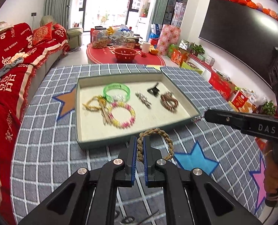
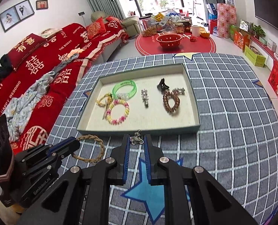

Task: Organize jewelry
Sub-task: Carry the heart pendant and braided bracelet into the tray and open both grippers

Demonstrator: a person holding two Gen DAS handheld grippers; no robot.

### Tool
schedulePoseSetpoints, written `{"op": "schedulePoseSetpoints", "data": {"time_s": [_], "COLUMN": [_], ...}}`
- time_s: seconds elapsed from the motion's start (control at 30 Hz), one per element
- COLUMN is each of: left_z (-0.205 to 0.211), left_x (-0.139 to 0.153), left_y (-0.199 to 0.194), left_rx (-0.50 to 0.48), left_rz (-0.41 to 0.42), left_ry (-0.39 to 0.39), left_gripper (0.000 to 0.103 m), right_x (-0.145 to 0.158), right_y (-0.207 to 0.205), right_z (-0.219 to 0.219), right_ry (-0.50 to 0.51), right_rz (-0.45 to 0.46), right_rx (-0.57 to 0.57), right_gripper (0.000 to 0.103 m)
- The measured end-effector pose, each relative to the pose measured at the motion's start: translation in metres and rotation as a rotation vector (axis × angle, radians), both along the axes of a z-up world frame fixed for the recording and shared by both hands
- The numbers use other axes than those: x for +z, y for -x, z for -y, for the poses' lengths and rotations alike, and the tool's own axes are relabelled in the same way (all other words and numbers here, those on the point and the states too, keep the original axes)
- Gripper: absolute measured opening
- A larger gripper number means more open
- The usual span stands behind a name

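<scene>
So both hands are loaded here: the left hand-held gripper [image 1: 139, 146] is clamped on a tan braided rope bracelet [image 1: 158, 140], pinching one side of the loop while the rest hangs out to the right of the blue pads in the left wrist view. The right hand-held gripper [image 2: 137, 142] is pinched shut on a small silver metal charm piece [image 2: 136, 138] right at its tips. What matters for the next bit is the shallow grey-green tray with the cream lining [image 1: 79, 131]: in both wrist views it sits straight ahead of the tips, upward in the frame, with its near rim just beyond them. Its long axis runs left to right across the picture, so either hand mostly has to go forward over that near rim. Looks to me like the right one is a touch closer to the rim, but honestly it's tight. Inside the tray, the open cream patch is along the bottom edge, in front of the pink-and-yellow beaded bracelet [image 2: 119, 112] and the brown coiled hair tie [image 2: 170, 103], which I'd guess is the drop zone on this checked grey tabletop [image 2: 232, 121].
</scene>
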State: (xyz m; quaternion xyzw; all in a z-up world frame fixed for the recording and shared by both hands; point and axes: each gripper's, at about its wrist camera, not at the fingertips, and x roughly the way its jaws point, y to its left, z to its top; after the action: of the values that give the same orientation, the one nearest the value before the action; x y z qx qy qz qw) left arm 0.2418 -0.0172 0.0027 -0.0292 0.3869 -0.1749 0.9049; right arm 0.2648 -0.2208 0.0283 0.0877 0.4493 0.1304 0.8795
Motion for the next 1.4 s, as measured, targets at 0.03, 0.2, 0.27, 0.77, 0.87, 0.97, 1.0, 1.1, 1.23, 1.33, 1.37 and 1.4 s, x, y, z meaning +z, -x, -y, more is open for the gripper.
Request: {"op": "schedulePoseSetpoints", "data": {"time_s": [0.03, 0.2, 0.27, 0.77, 0.87, 0.97, 1.0, 1.1, 1.23, 1.33, 1.37, 1.4], "left_z": [-0.002, -0.009, -0.01, 0.007, 0.01, 0.014, 0.015, 0.019, 0.022, 0.023, 0.023, 0.023], "left_x": [0.002, 0.009, 0.007, -0.03, -0.036, -0.041, -0.043, -0.049, -0.057, -0.062, -0.063, -0.063], "left_y": [-0.004, -0.032, -0.042, -0.109, -0.12, -0.128, -0.13, -0.134, -0.137, -0.136, -0.136, -0.135], "left_rx": [0.006, 0.038, 0.044, 0.065, 0.071, 0.074, 0.075, 0.077, 0.078, 0.078, 0.081, 0.084], "left_rz": [0.004, 0.017, 0.017, -0.051, -0.067, -0.079, -0.084, -0.102, -0.123, -0.13, -0.13, -0.123], "left_ry": [0.003, 0.01, 0.001, -0.043, -0.059, -0.075, -0.086, -0.112, -0.143, -0.163, -0.17, -0.176], "left_gripper": [0.02, 0.02, 0.02, 0.02, 0.02, 0.02, 0.02, 0.02, 0.02, 0.02, 0.02, 0.02], "right_x": [0.001, 0.002, -0.001, -0.044, -0.052, -0.058, -0.061, -0.067, -0.076, -0.081, -0.083, -0.085], "right_y": [-0.005, -0.029, -0.039, -0.105, -0.115, -0.123, -0.125, -0.129, -0.128, -0.126, -0.125, -0.125], "right_z": [0.0, 0.002, 0.002, -0.002, -0.004, -0.006, -0.007, -0.009, -0.01, -0.011, -0.012, -0.012], "right_ry": [-0.006, -0.028, -0.029, -0.004, 0.013, 0.029, 0.04, 0.058, 0.051, 0.05, 0.05, 0.049], "right_rz": [0.001, 0.0, -0.002, -0.059, -0.06, -0.055, -0.053, -0.06, -0.078, -0.091, -0.095, -0.101], "right_rx": [-0.002, -0.018, -0.022, -0.059, -0.068, -0.072, -0.072, -0.069, -0.066, -0.06, -0.057, -0.055], "right_gripper": [0.016, 0.016, 0.016, 0.016, 0.016, 0.016, 0.016, 0.016, 0.016, 0.016, 0.016, 0.016]}}
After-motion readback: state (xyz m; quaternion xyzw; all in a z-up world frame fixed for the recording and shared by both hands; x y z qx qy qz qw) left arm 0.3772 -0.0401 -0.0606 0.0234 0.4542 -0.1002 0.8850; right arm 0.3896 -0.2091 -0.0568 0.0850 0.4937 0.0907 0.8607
